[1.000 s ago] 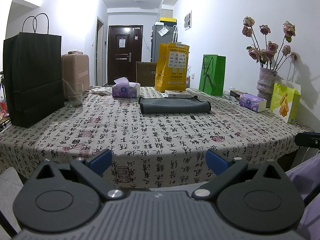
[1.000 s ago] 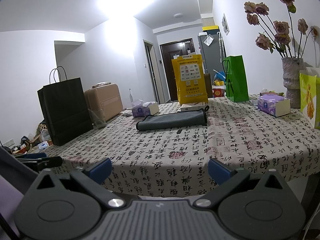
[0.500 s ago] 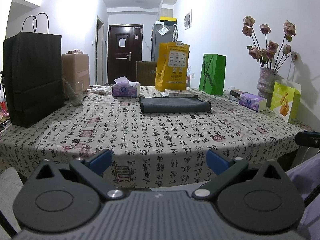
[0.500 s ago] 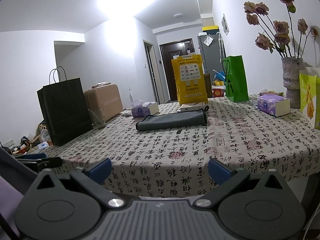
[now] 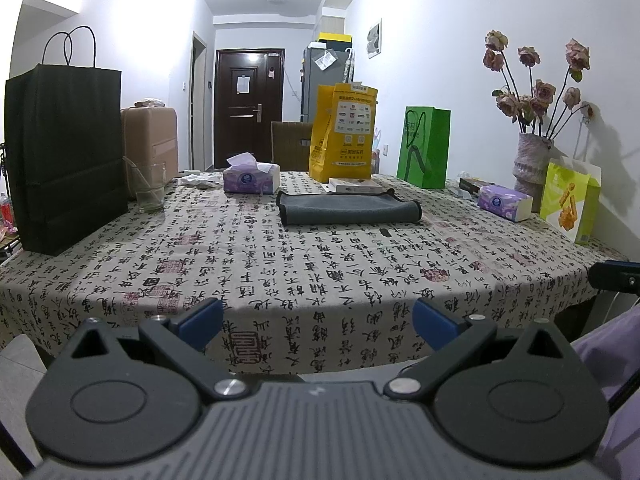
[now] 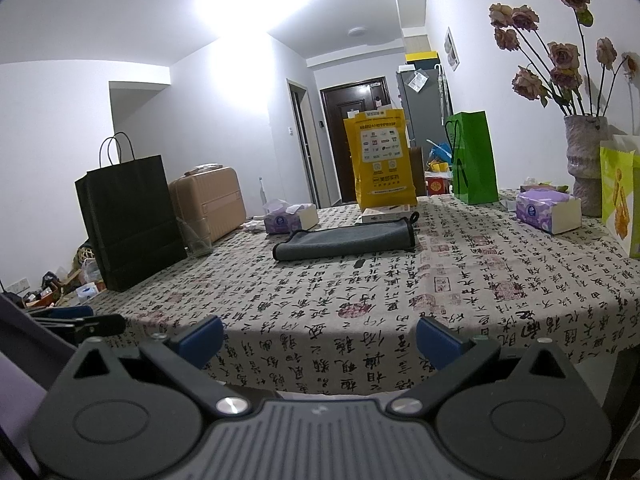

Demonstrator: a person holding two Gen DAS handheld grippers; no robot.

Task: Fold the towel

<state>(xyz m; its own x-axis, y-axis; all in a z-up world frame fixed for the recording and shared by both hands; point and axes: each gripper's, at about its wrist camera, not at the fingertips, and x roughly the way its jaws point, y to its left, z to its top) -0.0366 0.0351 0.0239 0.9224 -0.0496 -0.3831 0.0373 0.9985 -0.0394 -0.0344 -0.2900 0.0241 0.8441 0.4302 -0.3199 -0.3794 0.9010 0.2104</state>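
Left wrist view: nothing has shifted over the last second. Both claws, left claw [image 5: 316, 320] and right claw [image 6: 318, 334], hang spread and empty at the desk [image 5: 280, 280] edge; the folded grey microfibre towel [image 5: 348, 209] lies at twelve o'clock, suggesting folding is finished.

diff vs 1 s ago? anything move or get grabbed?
Nothing visibly changed. Both views match the earlier ones: the gray towel lies folded on the patterned tablecloth, untouched. The left hand-held gripper and the right hand-held gripper are open and empty, held back at the near table edge. Bags, tissue boxes and the vase are where they were.
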